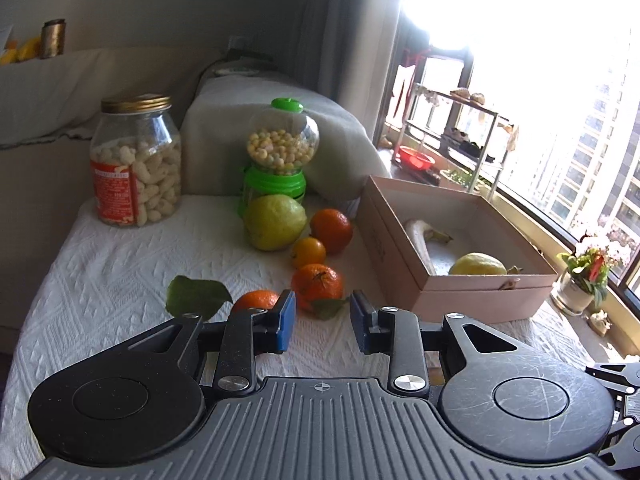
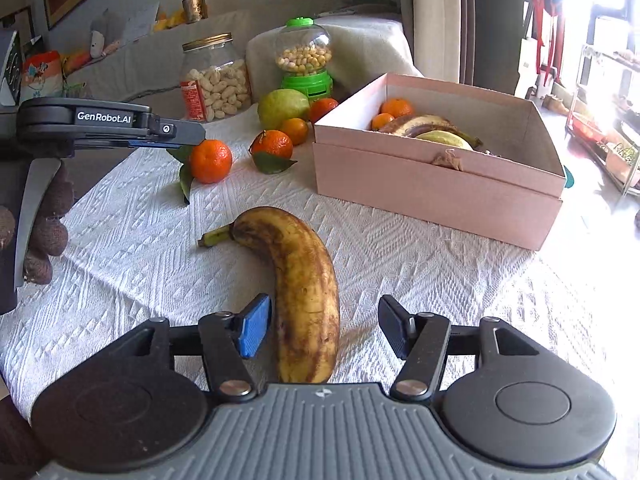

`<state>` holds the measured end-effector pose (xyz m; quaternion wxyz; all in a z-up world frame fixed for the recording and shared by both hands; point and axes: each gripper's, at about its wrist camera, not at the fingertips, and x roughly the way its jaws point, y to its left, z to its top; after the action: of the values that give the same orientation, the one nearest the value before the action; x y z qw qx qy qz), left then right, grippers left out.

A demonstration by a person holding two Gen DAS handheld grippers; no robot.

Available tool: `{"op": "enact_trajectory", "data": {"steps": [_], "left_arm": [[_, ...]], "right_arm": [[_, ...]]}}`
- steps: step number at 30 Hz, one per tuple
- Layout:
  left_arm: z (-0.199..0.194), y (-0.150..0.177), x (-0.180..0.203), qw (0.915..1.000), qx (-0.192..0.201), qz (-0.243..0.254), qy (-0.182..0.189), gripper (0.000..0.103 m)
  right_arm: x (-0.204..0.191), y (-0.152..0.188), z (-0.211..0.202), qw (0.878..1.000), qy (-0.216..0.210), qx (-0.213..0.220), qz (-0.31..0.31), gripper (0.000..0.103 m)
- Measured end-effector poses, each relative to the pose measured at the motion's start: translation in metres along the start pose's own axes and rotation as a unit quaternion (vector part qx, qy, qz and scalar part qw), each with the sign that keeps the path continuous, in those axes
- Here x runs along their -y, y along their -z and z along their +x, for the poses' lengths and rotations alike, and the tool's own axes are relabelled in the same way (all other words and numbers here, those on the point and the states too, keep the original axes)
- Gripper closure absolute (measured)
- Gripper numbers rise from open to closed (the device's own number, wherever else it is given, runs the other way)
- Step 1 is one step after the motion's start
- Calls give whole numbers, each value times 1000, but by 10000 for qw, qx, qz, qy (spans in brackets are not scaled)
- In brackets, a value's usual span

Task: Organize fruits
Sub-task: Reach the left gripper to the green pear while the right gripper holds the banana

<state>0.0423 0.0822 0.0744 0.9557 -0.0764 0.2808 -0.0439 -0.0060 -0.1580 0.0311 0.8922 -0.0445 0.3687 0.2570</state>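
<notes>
While one banana (image 2: 298,296) lies loose, four oranges (image 1: 318,286) wait

counting by kind. mandarins showing on the white cloth (image 2: 400,264): four, at (image 2: 210,160), (image 2: 273,144), (image 2: 295,130), (image 2: 322,108). two more sitting in the pink box (image 2: 436,196) toward its far corner: (image 2: 396,107), (image 2: 382,121). bananas: one lying near the cloth's near edge (image 2: 298,292), at least one in the box (image 2: 416,122); exact box count unclear. green guavas: one on the cloth (image 2: 282,106), one in the box (image 2: 444,138). jars: two, peanut jar (image 2: 216,76) and candy dispenser (image 2: 306,58), standing at the far edge.
</notes>
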Motion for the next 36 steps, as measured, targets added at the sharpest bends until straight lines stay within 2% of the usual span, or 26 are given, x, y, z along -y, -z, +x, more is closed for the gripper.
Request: {"op": "enact_trajectory", "data": {"steps": [4,8,10,12,13,16,18,21,25,26,29,30,32,36], "left_arm": [[32,-36,-8,9997,3,261,-5,69],[75,-72,-30,9997,-76,170,-185,69],[92,-84,-36,9998,-84,119,-114,69],[109,-93,-31,9992,-113,385,-76,69],[117,-95,-23,9972,-168,714,-144,69],[134,-90,3,9833,-281,1743,-435,66],[144,-82,19,9691,-385,2370,-561,65],[152,-68,32,9522,-600,2912,-704,65],[145,-55,27,9419,-480,3175,-985,65],[141,-54,20,9427,-460,3132,-1057,65],[129,-56,-6,9576,-384,2743,-788,62],[124,-58,-14,9622,-372,2601,-722,58],[117,-57,-24,9650,-311,2493,-750,52],[107,-59,-39,9675,-128,2315,-1010,52]], "right_arm": [[2,3,0,9993,110,321,-131,30],[4,8,4,9986,120,481,-158,28],[5,9,6,9989,74,445,-144,28],[6,9,6,9988,46,469,-89,28],[7,9,6,9989,16,462,-66,28],[9,9,7,9990,-36,443,2,28],[11,9,7,9990,-81,425,53,28],[12,9,8,9991,-112,399,91,28],[12,9,8,9991,-113,383,113,28],[12,9,8,9991,-107,380,119,27],[12,9,9,9992,-92,372,138,26],[13,9,10,9992,-89,367,147,25],[13,8,11,9992,-92,335,172,25],[13,8,13,9994,-88,292,188,24]]}}
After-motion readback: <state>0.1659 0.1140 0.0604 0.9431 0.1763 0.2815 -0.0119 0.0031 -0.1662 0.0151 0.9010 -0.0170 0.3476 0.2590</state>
